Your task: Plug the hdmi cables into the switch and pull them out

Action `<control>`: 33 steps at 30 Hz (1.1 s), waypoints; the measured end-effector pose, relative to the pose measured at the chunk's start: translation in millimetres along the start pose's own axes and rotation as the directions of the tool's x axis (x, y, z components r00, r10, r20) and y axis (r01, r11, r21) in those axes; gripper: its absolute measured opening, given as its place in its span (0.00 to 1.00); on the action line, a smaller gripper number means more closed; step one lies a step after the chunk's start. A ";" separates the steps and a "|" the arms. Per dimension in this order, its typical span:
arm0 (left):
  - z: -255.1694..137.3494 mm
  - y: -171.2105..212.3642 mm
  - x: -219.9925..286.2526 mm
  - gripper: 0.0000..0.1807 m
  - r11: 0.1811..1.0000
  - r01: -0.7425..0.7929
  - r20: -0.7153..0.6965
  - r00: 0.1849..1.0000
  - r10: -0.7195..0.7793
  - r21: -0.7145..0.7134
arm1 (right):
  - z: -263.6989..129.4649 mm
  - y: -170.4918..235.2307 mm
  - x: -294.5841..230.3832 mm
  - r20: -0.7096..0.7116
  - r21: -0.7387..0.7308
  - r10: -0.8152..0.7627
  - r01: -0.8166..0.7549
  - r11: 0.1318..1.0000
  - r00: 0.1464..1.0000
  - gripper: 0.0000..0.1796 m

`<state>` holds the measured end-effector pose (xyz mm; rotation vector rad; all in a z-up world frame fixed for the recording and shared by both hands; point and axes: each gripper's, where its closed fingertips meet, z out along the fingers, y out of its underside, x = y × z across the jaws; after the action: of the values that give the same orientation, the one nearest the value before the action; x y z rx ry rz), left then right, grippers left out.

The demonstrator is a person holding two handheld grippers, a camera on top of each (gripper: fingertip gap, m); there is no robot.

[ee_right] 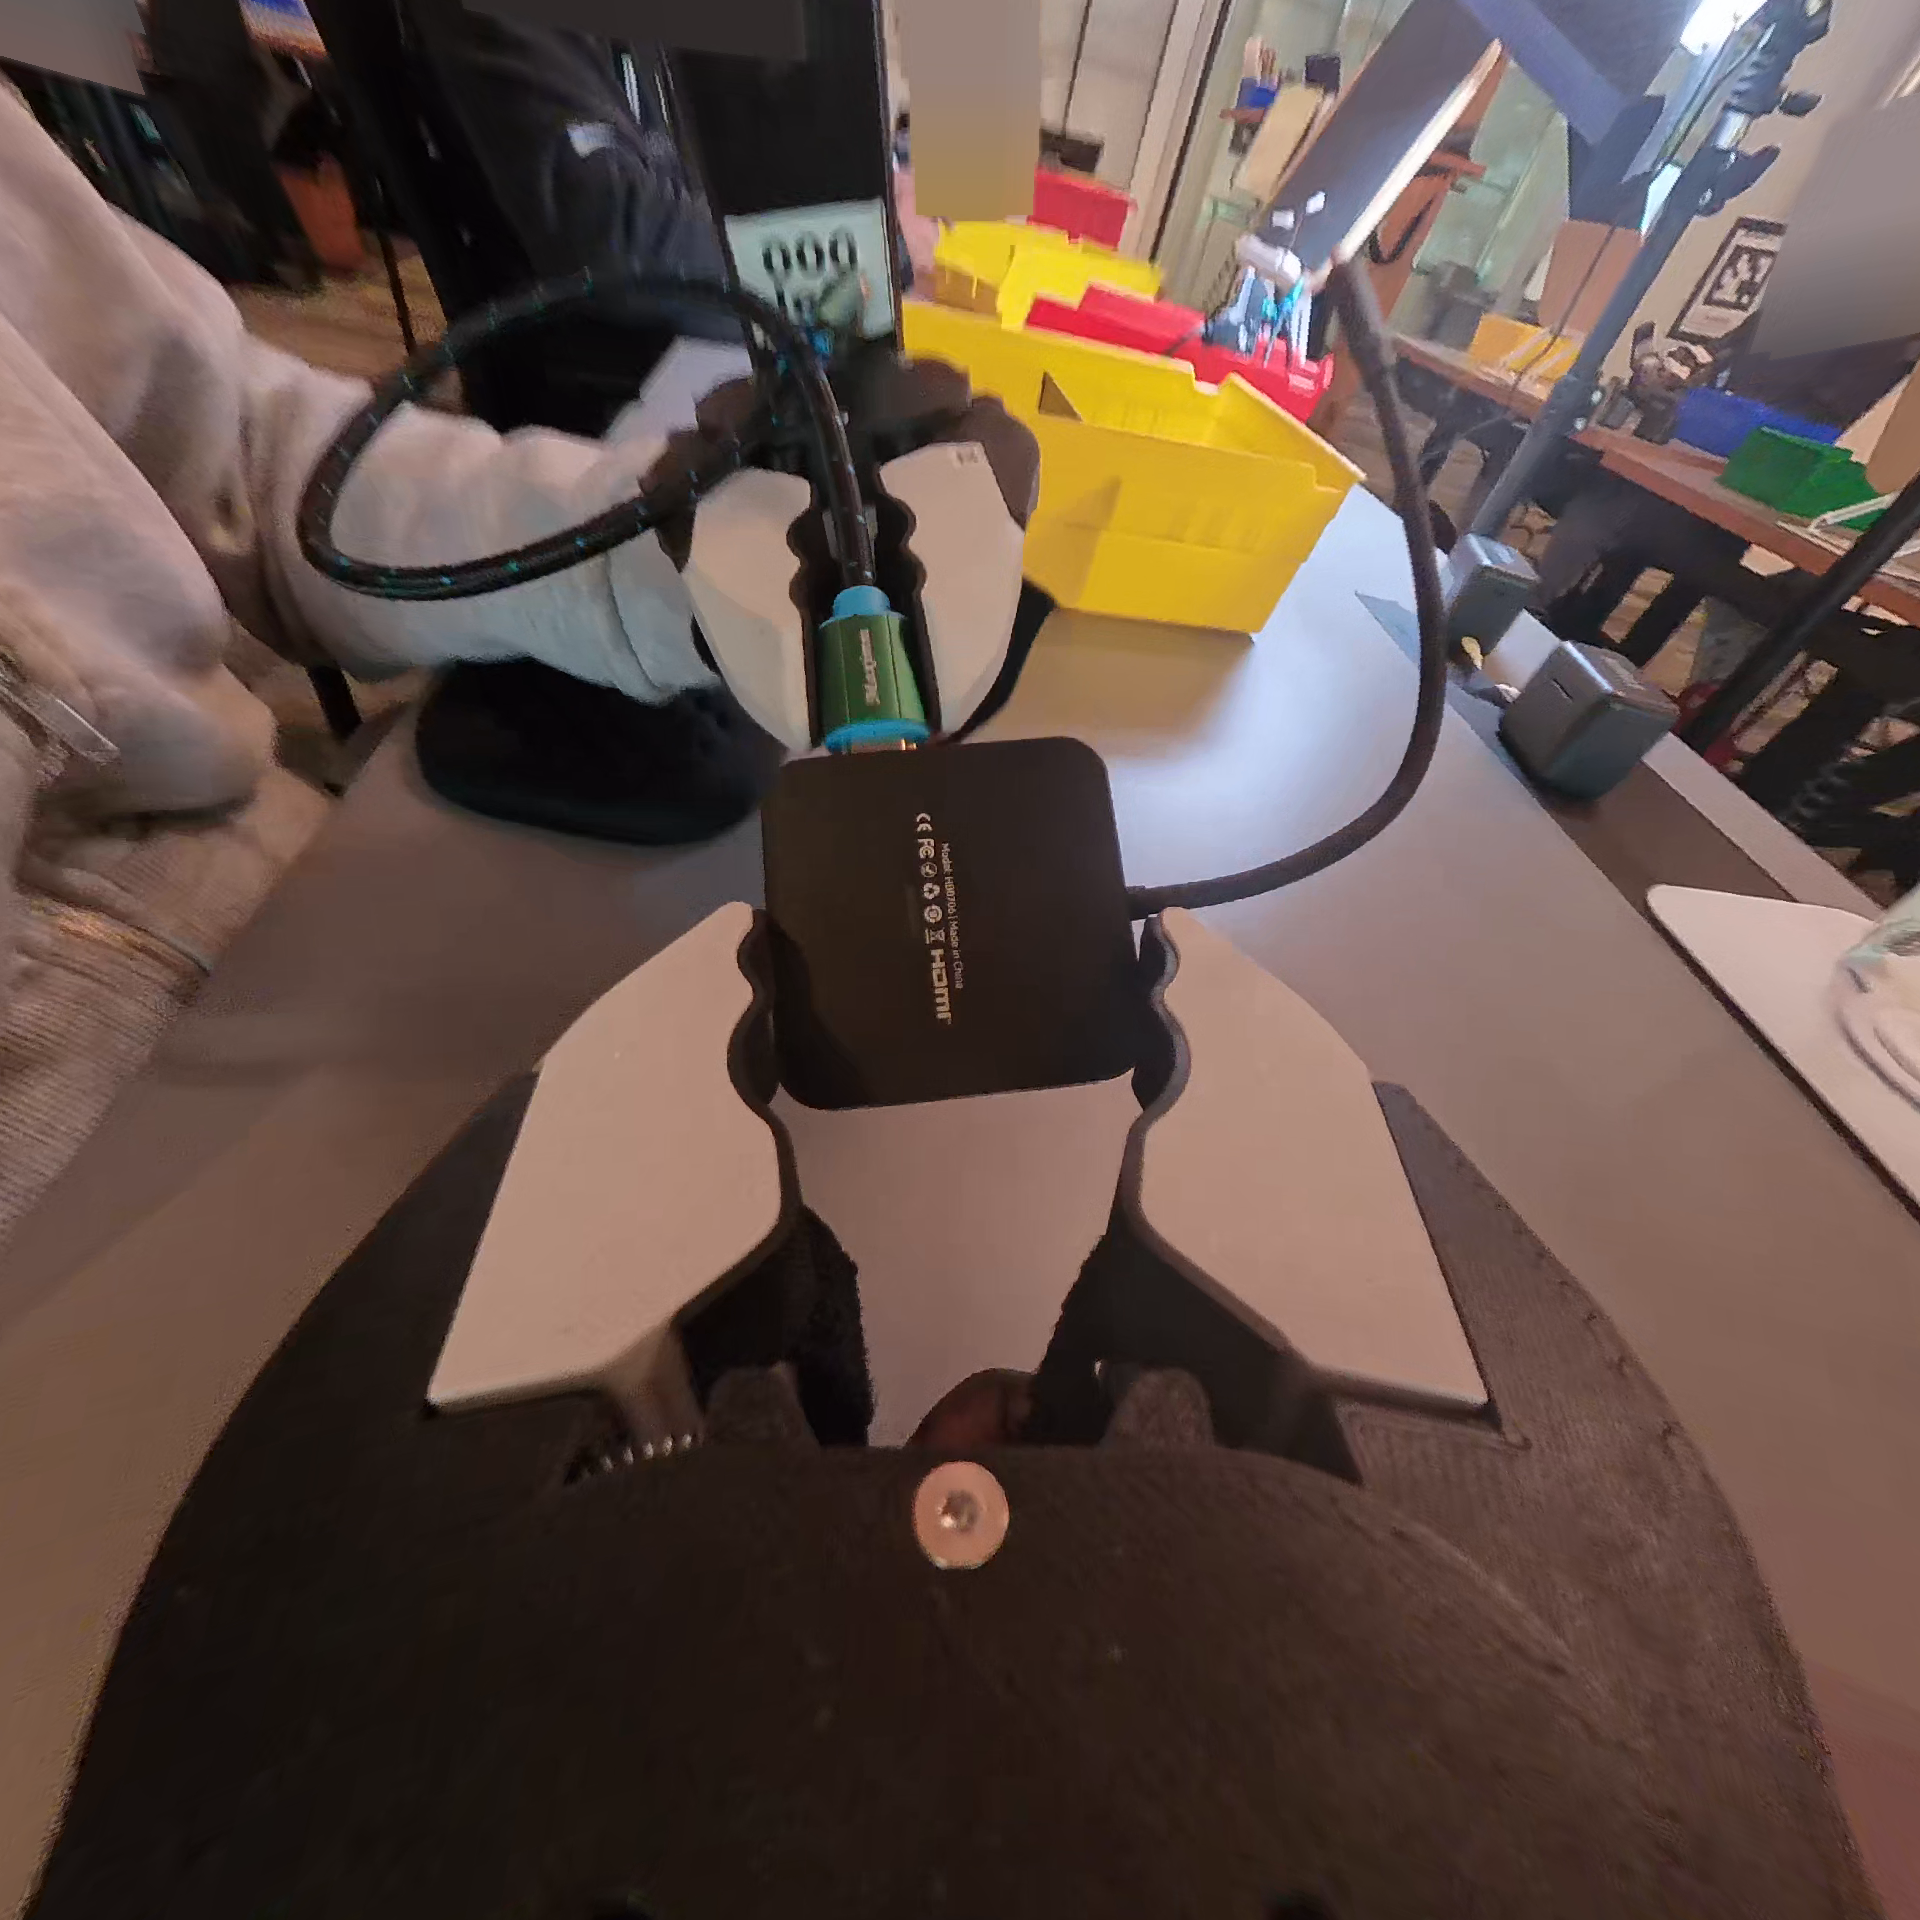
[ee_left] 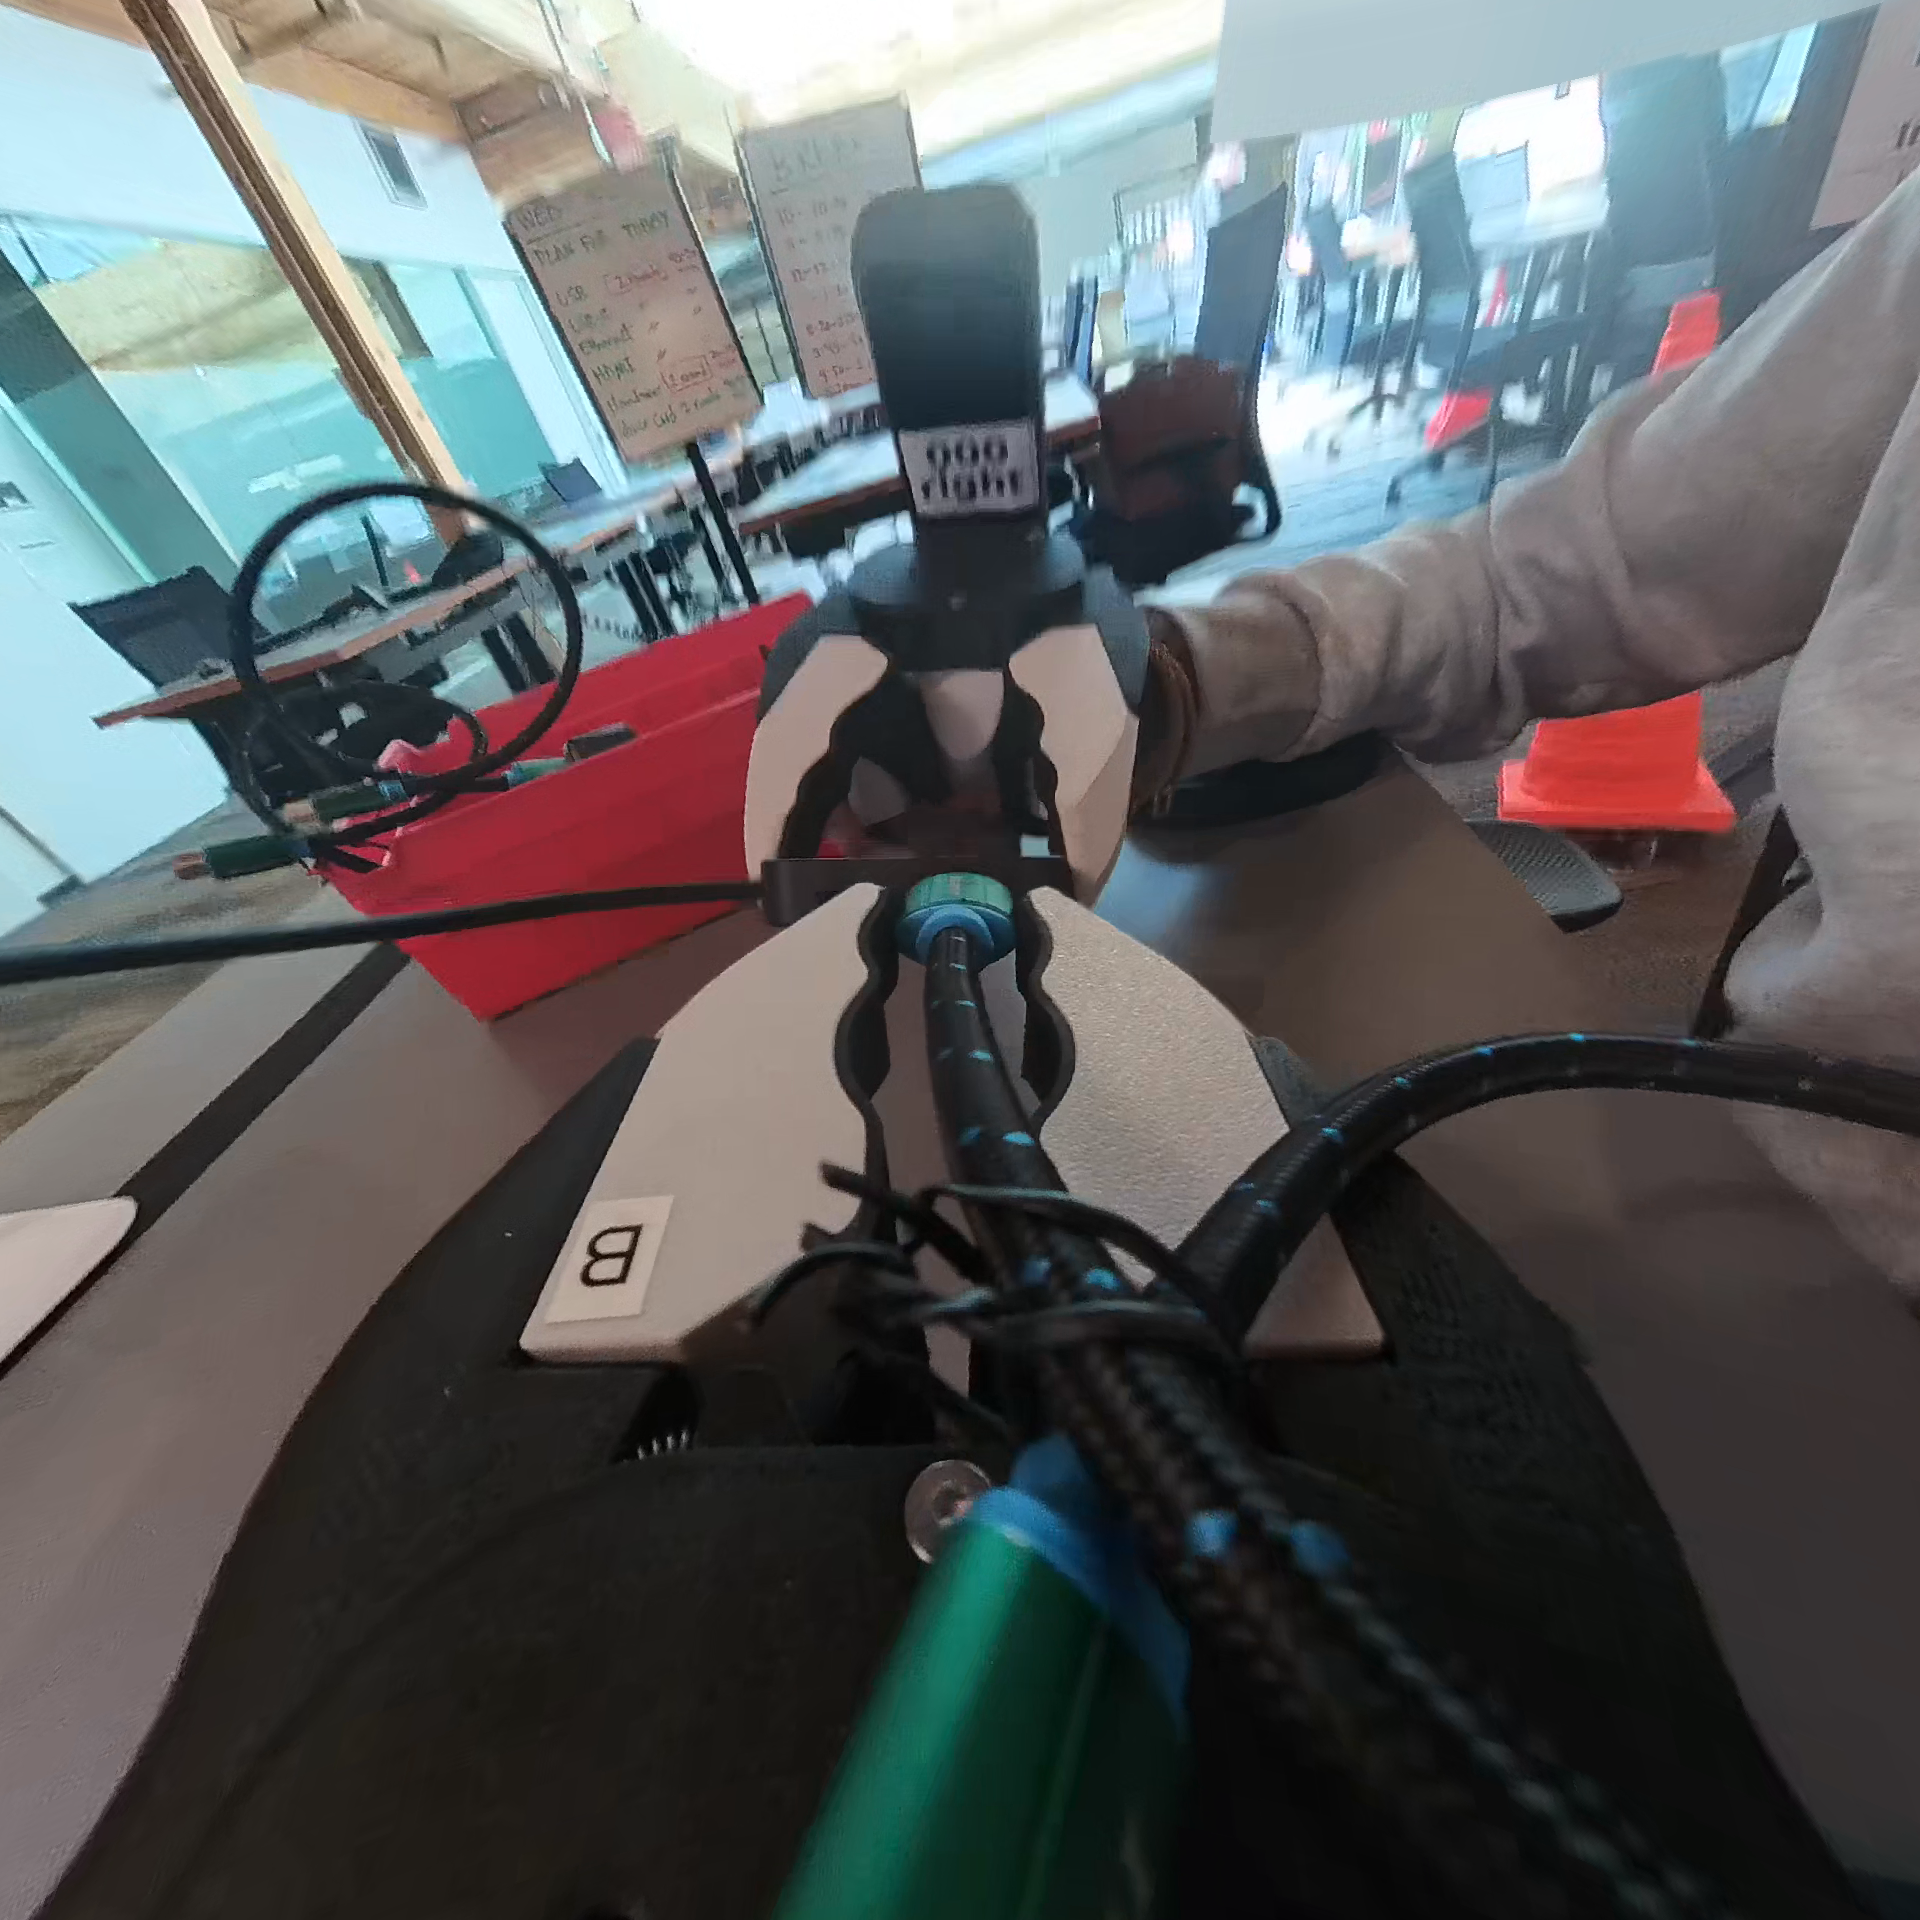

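The right hand-held gripper (ee_right: 951, 997) clamps the black switch (ee_right: 940, 920) just above the bench (ee_right: 1507, 1195); the left hand-held gripper (ee_right: 862, 665) pinches the green HDMI plug (ee_right: 871, 681) at the switch's far port. A tilted plug could jam, or the switch could twist loose

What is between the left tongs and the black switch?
Only the green HDMI plug: the left tongs are shut on it, and its metal tip meets the edge of the switch, which the right tongs hold. The right wrist view shows this.
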<state>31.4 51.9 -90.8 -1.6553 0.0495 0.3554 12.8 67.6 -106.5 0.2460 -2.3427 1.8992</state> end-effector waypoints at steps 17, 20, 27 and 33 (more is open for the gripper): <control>40.5 65.2 50.7 0.11 0.939 -0.154 -0.245 0.966 0.078 -0.307 | 3.7 -40.4 -3.1 -0.028 0.113 -0.078 0.081 0.990 0.997 0.00; 36.6 47.4 32.6 0.11 0.970 -0.010 -0.177 0.984 -0.035 -0.243 | -7.8 -30.4 -0.5 -0.043 0.128 -0.024 0.030 0.991 0.999 0.09; 2.8 40.9 -5.2 0.11 0.983 0.055 -0.021 0.998 -0.060 -0.178 | -15.4 -10.1 23.5 -0.076 0.074 0.077 -0.072 0.995 0.994 0.30; 2.3 42.1 0.8 0.11 0.981 -0.006 -0.048 0.999 -0.003 -0.195 | 13.5 46.6 -6.3 0.067 -0.270 0.065 -0.044 0.962 0.996 0.53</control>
<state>21.6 49.2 -131.7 -1.8579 0.0531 0.3302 9.9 64.1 -155.3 0.2315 -2.6468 1.5921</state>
